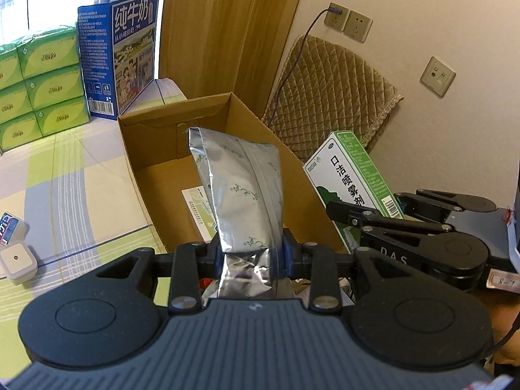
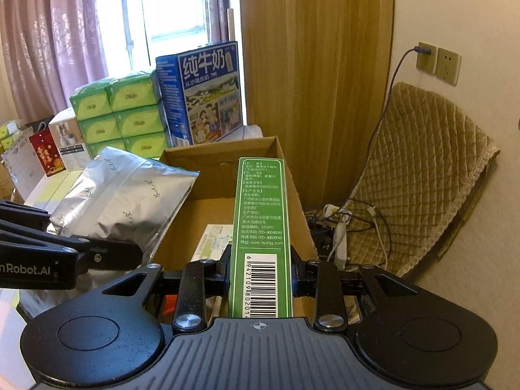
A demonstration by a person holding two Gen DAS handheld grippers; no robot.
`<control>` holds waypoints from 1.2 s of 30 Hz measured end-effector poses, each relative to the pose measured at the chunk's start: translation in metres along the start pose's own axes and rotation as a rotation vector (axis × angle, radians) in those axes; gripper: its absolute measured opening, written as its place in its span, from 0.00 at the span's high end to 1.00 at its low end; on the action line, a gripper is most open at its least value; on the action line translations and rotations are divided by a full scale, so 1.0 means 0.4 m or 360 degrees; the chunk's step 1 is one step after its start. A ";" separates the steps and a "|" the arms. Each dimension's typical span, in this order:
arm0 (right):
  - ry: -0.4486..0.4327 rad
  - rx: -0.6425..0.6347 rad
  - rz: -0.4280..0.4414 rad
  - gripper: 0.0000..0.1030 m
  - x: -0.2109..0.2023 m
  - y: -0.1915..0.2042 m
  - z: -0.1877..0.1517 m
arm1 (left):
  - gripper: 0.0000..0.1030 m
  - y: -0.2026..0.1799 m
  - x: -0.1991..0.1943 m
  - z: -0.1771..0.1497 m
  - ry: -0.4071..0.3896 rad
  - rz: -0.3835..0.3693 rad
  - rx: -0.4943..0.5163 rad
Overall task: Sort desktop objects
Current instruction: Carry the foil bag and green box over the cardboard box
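Left gripper (image 1: 253, 256) clamped on silver pouch (image 1: 242, 188), right gripper (image 2: 260, 273) clamped on green carton (image 2: 261, 227), both poised above open cardboard box (image 1: 146, 149), apparently for dropping in

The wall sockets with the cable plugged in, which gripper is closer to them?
Right. The right gripper, shut on the green box, is on the sockets' side of the cardboard box. The left gripper, shut on the foil bag, is further left.

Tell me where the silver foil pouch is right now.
The silver foil pouch is clamped upright in the left gripper, held over the open cardboard box, with the green carton in the right gripper to its right.
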State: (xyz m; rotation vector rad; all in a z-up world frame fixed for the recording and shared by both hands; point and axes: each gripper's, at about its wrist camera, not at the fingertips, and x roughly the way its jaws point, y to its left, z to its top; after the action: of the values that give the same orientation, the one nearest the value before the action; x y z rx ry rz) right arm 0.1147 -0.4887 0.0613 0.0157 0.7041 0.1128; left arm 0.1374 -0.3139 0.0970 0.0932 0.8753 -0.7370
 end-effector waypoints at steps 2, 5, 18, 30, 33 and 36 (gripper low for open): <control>0.0003 0.0003 0.0000 0.73 0.005 -0.005 -0.001 | 0.73 0.001 0.008 0.003 0.0004 0.0001 -0.0006; 0.0008 0.0005 -0.0004 0.73 0.013 -0.009 0.000 | 0.73 0.002 0.018 0.006 0.0008 0.0000 -0.0008; 0.0009 -0.0008 -0.0010 0.73 0.038 -0.008 0.010 | 0.73 0.010 0.048 0.022 0.0007 -0.0005 -0.0031; 0.0017 -0.0008 -0.0012 0.73 0.077 -0.011 0.029 | 0.73 0.036 0.080 0.054 0.0000 0.0015 -0.0072; 0.0022 -0.0008 -0.0013 0.73 0.087 -0.014 0.032 | 0.73 0.040 0.091 0.059 -0.0001 0.0021 -0.0088; 0.0024 -0.0005 -0.0016 0.73 0.096 -0.017 0.036 | 0.73 0.041 0.101 0.061 -0.0002 0.0023 -0.0108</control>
State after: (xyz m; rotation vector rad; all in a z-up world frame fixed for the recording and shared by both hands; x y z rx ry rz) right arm 0.1536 -0.4910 0.0471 0.0085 0.7187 0.1047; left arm 0.1808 -0.3326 0.0801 0.0387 0.8968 -0.6931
